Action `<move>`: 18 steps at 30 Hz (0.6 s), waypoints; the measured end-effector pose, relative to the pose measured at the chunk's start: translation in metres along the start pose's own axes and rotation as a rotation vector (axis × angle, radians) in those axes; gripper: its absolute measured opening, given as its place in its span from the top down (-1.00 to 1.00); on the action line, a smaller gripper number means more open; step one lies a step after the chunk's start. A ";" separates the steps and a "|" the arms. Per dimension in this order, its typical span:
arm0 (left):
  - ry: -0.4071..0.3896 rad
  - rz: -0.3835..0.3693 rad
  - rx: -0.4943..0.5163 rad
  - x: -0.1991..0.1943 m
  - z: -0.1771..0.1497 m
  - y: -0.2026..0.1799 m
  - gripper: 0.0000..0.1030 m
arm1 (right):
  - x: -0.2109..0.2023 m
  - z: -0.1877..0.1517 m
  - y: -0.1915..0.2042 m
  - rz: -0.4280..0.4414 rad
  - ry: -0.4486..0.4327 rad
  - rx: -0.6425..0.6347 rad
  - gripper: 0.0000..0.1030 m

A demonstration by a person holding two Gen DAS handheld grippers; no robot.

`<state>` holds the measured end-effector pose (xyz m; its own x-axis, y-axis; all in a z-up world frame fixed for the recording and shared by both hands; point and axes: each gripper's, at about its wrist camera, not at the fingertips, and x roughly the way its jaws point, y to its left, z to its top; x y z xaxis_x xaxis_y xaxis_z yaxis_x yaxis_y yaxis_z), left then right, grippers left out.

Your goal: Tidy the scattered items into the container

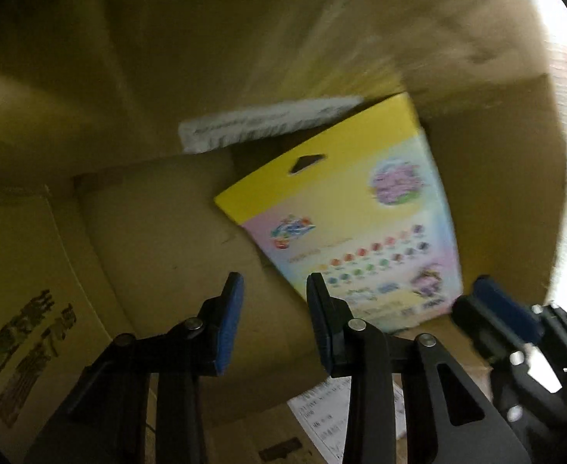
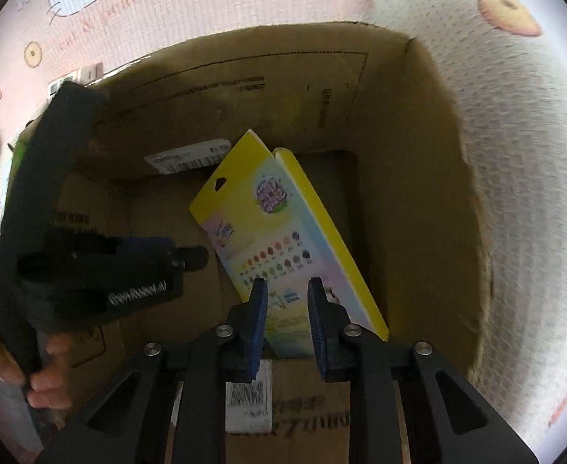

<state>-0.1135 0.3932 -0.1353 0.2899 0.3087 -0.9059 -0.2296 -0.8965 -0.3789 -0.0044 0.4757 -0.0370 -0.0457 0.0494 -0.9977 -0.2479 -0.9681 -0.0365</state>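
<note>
yellow crayon box (image 2: 283,232) lies tilted inside the cardboard box (image 2: 419,123), leaning on its right wall, long axis running near to far. right gripper (image 2: 286,290) hovers over its near end, fingers parted, gripping nothing. left gripper (image 1: 274,286), to the left, also empty and apart.

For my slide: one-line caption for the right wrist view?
Yellow box leaning inside the cardboard carton, right gripper above it.
</note>
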 end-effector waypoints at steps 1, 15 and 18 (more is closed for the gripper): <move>0.039 -0.009 -0.011 0.010 0.001 0.002 0.28 | 0.003 0.002 -0.001 -0.007 -0.003 -0.001 0.64; 0.024 0.036 -0.101 0.038 0.000 0.009 0.24 | 0.051 0.015 -0.018 -0.089 0.065 -0.005 0.64; 0.052 0.001 -0.137 0.045 -0.001 0.013 0.09 | 0.063 0.013 -0.020 -0.140 0.109 -0.021 0.68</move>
<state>-0.1020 0.3949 -0.1810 0.3387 0.2942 -0.8937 -0.1022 -0.9328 -0.3457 -0.0146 0.5012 -0.0980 0.0936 0.1582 -0.9830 -0.2243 -0.9586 -0.1756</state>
